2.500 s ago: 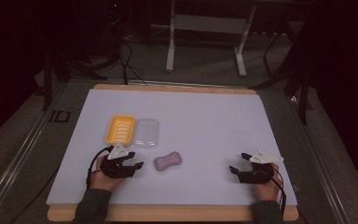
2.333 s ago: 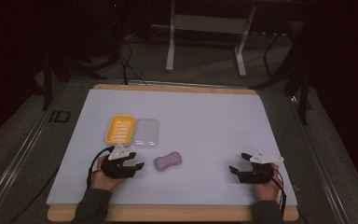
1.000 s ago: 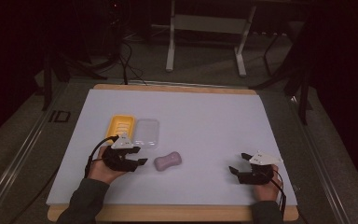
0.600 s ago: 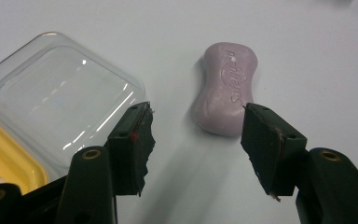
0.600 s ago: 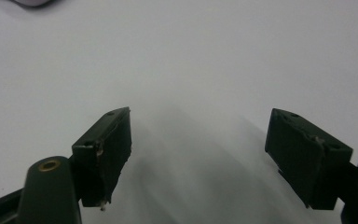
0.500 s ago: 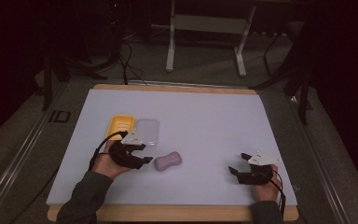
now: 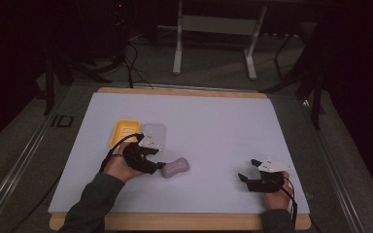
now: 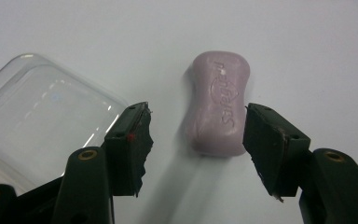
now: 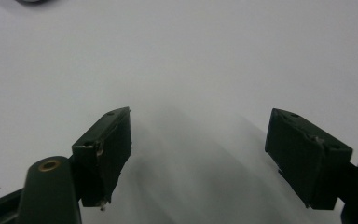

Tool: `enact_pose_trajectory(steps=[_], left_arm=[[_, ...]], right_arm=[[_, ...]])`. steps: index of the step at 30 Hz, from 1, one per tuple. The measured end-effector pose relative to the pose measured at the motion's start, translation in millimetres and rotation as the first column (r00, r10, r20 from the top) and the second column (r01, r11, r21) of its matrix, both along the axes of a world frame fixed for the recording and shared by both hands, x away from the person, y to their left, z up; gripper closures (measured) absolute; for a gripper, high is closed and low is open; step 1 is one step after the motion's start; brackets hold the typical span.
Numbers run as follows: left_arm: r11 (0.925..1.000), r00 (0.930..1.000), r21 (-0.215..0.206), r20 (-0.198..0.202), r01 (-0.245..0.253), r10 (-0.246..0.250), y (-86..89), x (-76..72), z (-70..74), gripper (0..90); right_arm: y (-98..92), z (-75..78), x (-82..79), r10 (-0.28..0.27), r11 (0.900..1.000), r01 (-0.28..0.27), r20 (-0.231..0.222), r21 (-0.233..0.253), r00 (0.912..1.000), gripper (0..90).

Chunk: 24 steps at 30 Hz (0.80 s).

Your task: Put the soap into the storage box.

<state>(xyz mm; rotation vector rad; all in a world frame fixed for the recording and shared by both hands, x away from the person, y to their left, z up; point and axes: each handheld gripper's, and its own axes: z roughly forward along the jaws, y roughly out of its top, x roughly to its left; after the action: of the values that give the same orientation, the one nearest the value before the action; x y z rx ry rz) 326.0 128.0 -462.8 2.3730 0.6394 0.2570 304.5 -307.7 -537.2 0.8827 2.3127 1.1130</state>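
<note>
On the table (image 7: 213, 121), covered by a pale sheet, a pinkish-purple bar of soap (image 7: 175, 168) lies flat toward the near left part, well in from the left edge. The left gripper (image 7: 161, 165) reaches it from the left side, held by the person's left hand (image 7: 119, 166). In the left gripper view its fingers (image 8: 133, 144) stand spread apart with the near end of the soap (image 8: 219, 102) between them; the right-hand pad sits just beside the bar and the other stands clear, so nothing is clamped. A clear plastic lid (image 8: 42, 119) lies just beside the left finger. From above, this lid (image 7: 153, 131) rests next to a yellow tray (image 7: 123, 132), both toward the far side of the soap. The right gripper (image 7: 244, 179) rests near the near right corner, its fingers (image 9: 105, 149) wide apart over bare sheet, holding nothing.
</note>
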Motion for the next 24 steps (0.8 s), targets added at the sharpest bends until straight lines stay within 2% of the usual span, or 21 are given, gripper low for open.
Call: enact_pose_trajectory(steps=[11,20,24], left_arm=[[0.9984,0.9993,0.052,-0.029,0.024,-0.022,-18.3,5.5,0.3,40.9],[0.9959,0.9984,0.084,-0.049,0.033,-0.029,-26.3,10.4,4.6,40.3],[0.9928,0.9976,0.11,-0.055,0.047,-0.041,-31.8,12.9,6.7,40.1]], right_arm=[[0.7,-0.2,-0.1,-0.001,1.0,0.001,0.003,-0.003,1.0,22.4],[1.1,-0.3,0.0,-0.002,1.0,0.002,0.002,-0.008,1.0,22.4],[1.3,-0.3,-0.1,-0.001,1.0,0.002,0.001,-0.011,1.0,22.4]])
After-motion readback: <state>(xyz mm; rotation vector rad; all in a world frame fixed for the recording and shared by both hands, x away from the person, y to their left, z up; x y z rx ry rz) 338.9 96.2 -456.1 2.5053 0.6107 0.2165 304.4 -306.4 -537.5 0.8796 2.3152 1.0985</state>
